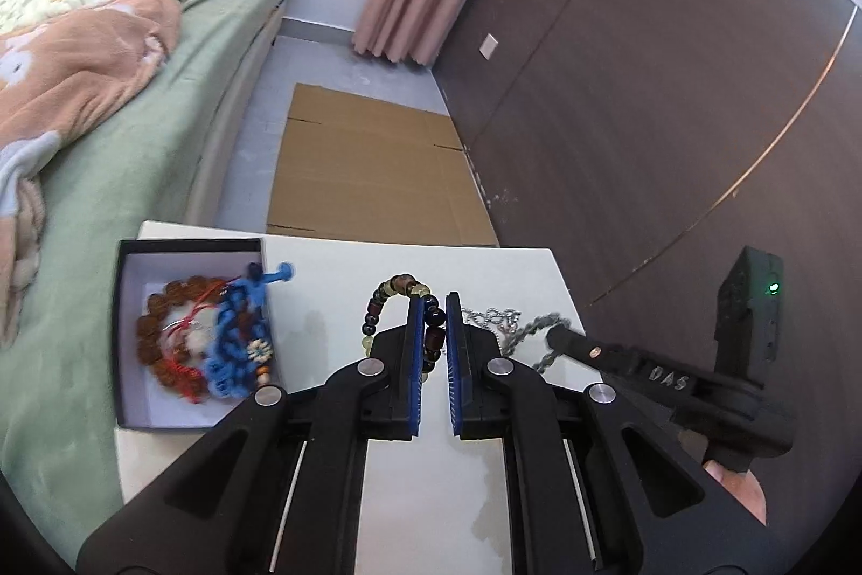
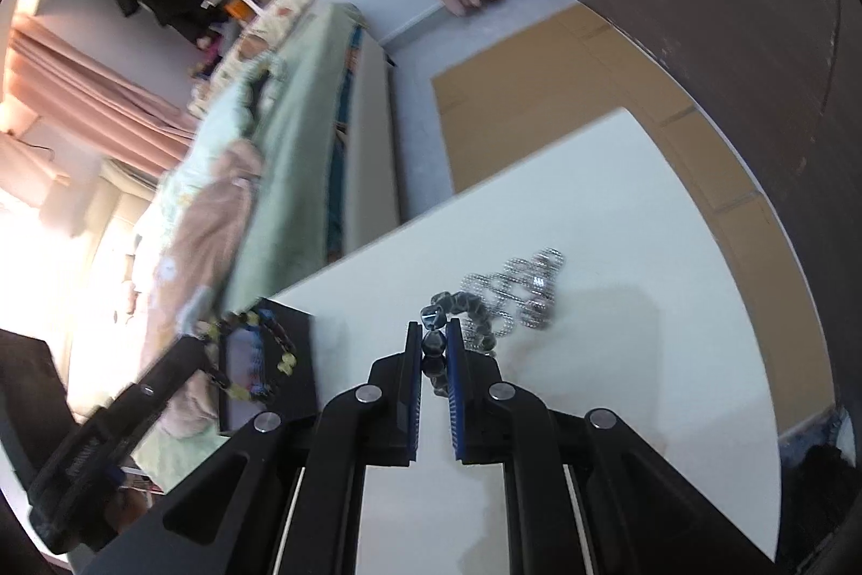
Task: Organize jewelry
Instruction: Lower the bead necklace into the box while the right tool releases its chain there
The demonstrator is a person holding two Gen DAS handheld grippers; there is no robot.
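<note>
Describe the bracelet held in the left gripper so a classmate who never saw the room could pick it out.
On the white table beside the green bed, right of the black box, the left gripper pinches a bracelet. Its round beads mix dark brown, navy and pale yellow, unlike the silver chain.

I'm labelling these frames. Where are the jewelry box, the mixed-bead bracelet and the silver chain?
jewelry box (image 1: 125,332): left wrist view, its left wall.
mixed-bead bracelet (image 1: 380,295): left wrist view, the free arc of beads.
silver chain (image 2: 530,292): right wrist view, the heaped links.
</note>
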